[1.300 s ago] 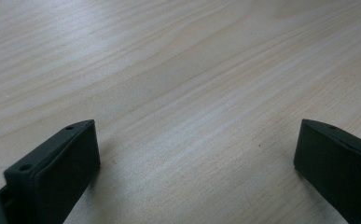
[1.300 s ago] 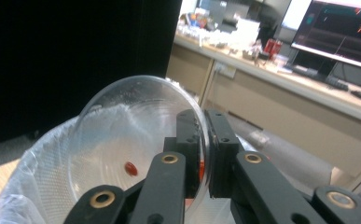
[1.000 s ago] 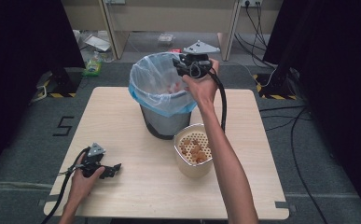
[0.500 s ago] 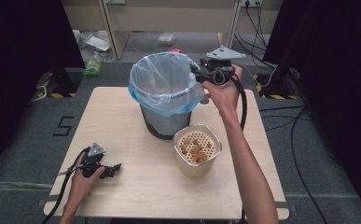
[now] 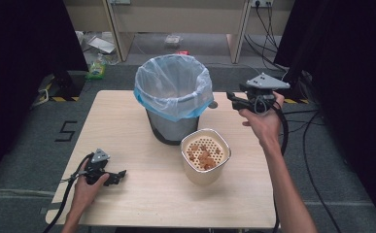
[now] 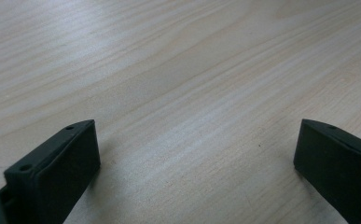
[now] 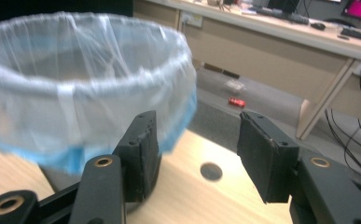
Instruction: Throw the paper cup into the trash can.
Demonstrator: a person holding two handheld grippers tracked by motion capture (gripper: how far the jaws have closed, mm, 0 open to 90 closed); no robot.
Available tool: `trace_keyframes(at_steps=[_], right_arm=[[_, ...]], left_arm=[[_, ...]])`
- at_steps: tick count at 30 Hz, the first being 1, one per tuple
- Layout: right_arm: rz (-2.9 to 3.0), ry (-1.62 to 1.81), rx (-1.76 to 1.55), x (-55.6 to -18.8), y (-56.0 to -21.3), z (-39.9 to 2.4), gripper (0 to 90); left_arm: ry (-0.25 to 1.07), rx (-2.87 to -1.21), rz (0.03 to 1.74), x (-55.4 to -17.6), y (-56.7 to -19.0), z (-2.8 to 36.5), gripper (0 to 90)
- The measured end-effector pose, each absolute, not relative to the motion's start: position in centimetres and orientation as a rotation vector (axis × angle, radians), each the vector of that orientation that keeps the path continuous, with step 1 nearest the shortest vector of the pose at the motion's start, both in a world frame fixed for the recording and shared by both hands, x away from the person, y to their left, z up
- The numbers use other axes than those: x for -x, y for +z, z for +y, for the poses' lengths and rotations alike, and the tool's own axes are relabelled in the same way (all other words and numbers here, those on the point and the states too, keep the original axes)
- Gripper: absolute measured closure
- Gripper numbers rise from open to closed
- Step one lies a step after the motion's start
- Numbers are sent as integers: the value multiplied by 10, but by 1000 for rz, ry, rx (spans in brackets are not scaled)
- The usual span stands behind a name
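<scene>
A bin [image 5: 172,92] lined with a clear and blue plastic bag stands at the table's back middle. In front of it sits a cream container [image 5: 205,158] whose perforated insert holds orange-brown pieces. My right gripper [image 5: 232,100] hovers to the right of the bin, pointing left at its rim. Its jaws have just been opening, and in the right gripper view that gripper [image 7: 197,135] is open with nothing between its fingers; the bin liner [image 7: 75,88] is at the left. My left gripper [image 5: 118,176] rests at the front left, and in its own view the left gripper [image 6: 197,163] is open over bare wood.
A small round dark hole [image 5: 213,104] marks the tabletop [image 5: 127,136] just right of the bin. Cables [image 5: 292,121] trail off the table's right side. Behind the table are desk legs and litter on the floor [image 5: 173,41].
The right hand has moved from over the bin's rim out to the right and a little lower, and its jaws stand wider. The left hand has stayed still.
</scene>
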State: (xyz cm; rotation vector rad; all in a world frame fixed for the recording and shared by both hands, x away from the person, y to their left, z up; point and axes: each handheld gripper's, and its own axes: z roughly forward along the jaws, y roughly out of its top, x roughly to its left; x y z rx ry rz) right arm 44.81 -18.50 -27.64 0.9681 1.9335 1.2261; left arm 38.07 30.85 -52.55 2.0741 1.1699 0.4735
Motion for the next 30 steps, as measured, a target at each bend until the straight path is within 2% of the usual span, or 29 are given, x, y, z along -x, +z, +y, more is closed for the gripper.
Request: trace_keyframes(at_steps=[18,30], right_arm=[[1997,1109,-1032,-397,-349,-235,434],[2055,1057,-1091,-367,-415,-244,423]], left_arm=[[473,-2075,1170,-381,-525,309,0],[473,-2075,1170,-381,-525,309,0]])
